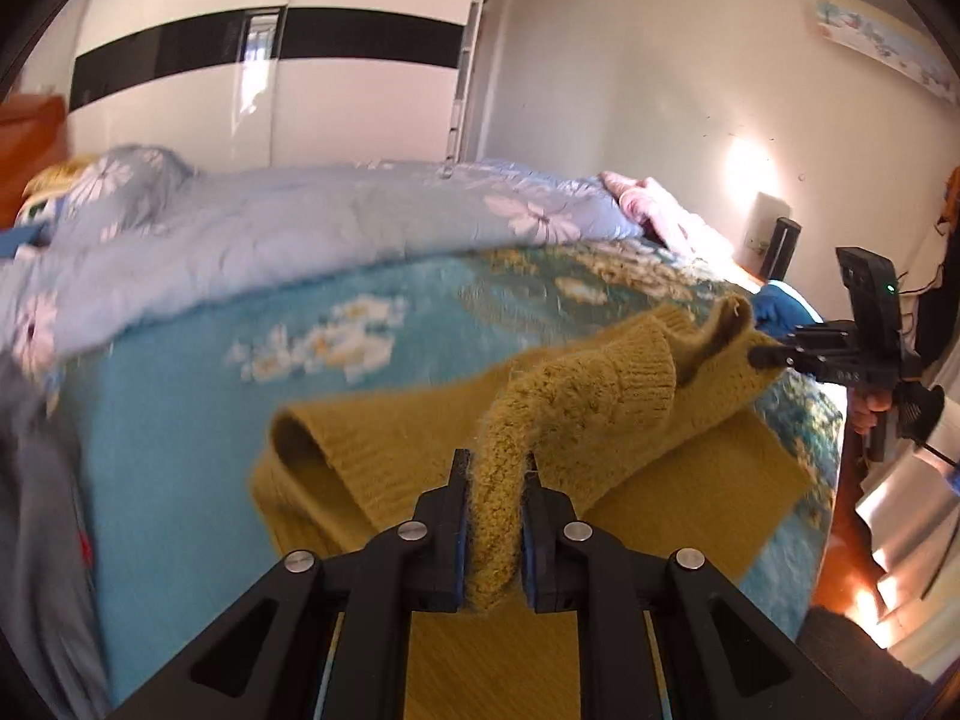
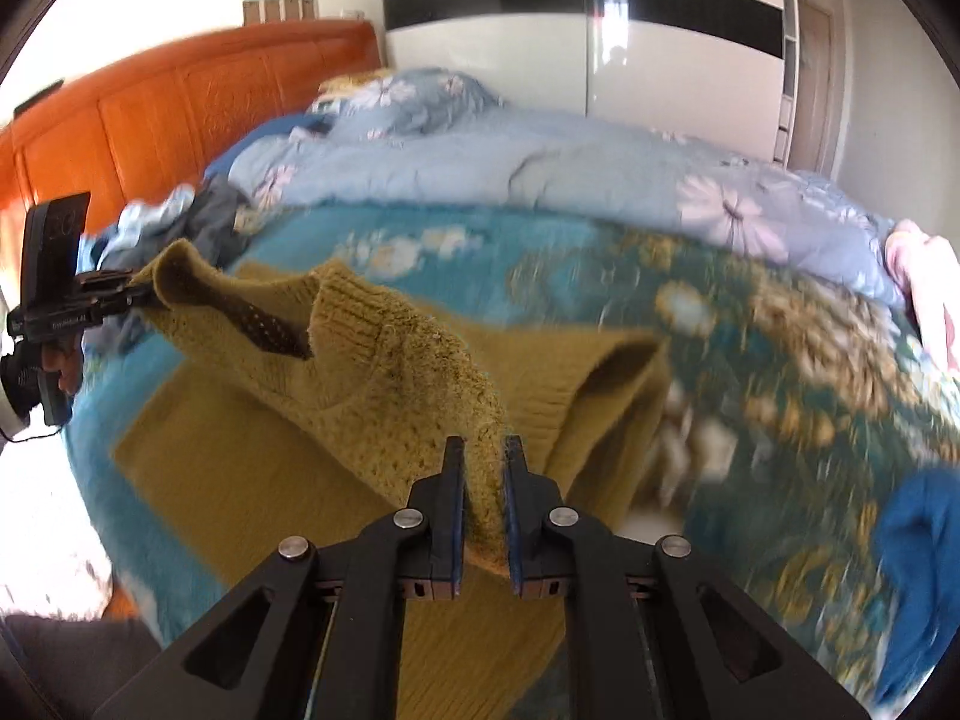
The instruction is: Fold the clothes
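A mustard-yellow knit sweater (image 1: 600, 402) lies partly on the blue floral bedspread (image 1: 198, 420), its collar end lifted. My left gripper (image 1: 495, 468) is shut on one top corner of the sweater. My right gripper (image 2: 483, 456) is shut on the other top corner of the sweater (image 2: 384, 372). The knit hangs stretched between the two, over the flat part of the sweater on the bed. The right gripper also shows in the left wrist view (image 1: 759, 355), and the left gripper shows in the right wrist view (image 2: 135, 294).
A crumpled light-blue floral quilt (image 1: 300, 222) lies across the far side of the bed. Grey clothes (image 1: 36, 510) sit at the left edge, a pink garment (image 1: 660, 210) at the far right, a blue cloth (image 2: 924, 570) nearby. An orange headboard (image 2: 180, 114) and white wardrobe (image 1: 270, 60) stand behind.
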### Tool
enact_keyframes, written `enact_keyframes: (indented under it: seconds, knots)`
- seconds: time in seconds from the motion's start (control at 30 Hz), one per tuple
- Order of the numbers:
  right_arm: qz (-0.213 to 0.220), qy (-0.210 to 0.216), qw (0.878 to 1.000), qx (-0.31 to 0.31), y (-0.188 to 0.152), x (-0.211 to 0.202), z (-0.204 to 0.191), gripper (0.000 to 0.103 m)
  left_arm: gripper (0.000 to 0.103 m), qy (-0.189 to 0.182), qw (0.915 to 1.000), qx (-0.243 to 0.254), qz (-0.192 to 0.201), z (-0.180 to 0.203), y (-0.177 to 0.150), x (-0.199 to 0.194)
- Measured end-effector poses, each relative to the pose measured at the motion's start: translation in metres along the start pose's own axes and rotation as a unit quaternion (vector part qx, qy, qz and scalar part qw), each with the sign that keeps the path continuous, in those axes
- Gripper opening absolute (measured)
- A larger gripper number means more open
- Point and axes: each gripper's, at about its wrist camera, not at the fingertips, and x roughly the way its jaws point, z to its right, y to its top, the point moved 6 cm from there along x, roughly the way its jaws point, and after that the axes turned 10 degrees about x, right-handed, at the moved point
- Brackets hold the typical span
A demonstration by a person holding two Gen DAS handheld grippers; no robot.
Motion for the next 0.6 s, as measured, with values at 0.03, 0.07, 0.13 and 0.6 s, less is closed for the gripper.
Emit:
enact_keyframes:
  seconds: [0.03, 0.07, 0.13, 0.6]
  knots:
    - [-0.004, -0.002, 1.0, 0.001, -0.01, -0.001, -0.002, 0.011, 0.015, 0.002, 1.0, -0.003, -0.004, 0.006, -0.009, -0.002]
    - [-0.008, -0.003, 1.0, 0.006, -0.019, -0.002, -0.003, 0.011, 0.016, 0.005, 0.9999, -0.005, -0.007, 0.012, -0.018, -0.005]
    - [-0.015, -0.003, 1.0, 0.017, -0.037, -0.003, -0.005, 0.011, 0.016, 0.0, 0.9997, -0.023, -0.011, 0.02, -0.035, -0.008]
    - [-0.043, -0.044, 0.997, 0.049, -0.085, -0.006, -0.011, 0.025, 0.054, 0.049, 0.9909, -0.121, -0.031, 0.025, -0.093, -0.027]
